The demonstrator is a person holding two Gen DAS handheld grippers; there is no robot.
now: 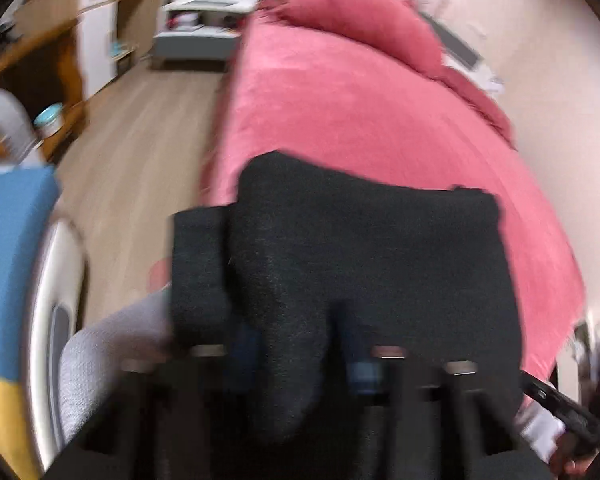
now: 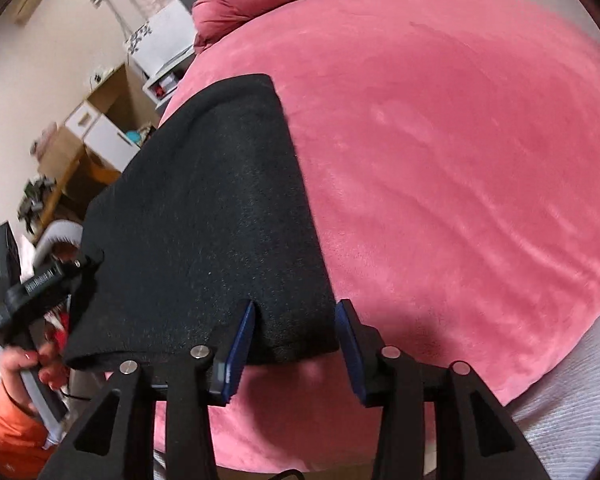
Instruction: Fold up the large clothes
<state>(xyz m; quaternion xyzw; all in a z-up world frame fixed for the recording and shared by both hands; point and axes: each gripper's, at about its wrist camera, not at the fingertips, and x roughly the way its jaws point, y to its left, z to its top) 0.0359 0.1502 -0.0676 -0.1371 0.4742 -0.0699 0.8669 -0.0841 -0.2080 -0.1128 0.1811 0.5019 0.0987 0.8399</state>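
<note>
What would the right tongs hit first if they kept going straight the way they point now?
Most likely the black garment: its near corner already lies between the open fingers of the right tongs. Beneath it is the pink bedspread. Depth is hard to judge.

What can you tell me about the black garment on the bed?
The black garment is a thick, felt-like dark cloth, folded into a rough rectangle on the pink bed cover. Its near edge sits between the right gripper pads, which stand apart from it. In the blurred left view, cloth bunches between the left gripper fingers.
</note>
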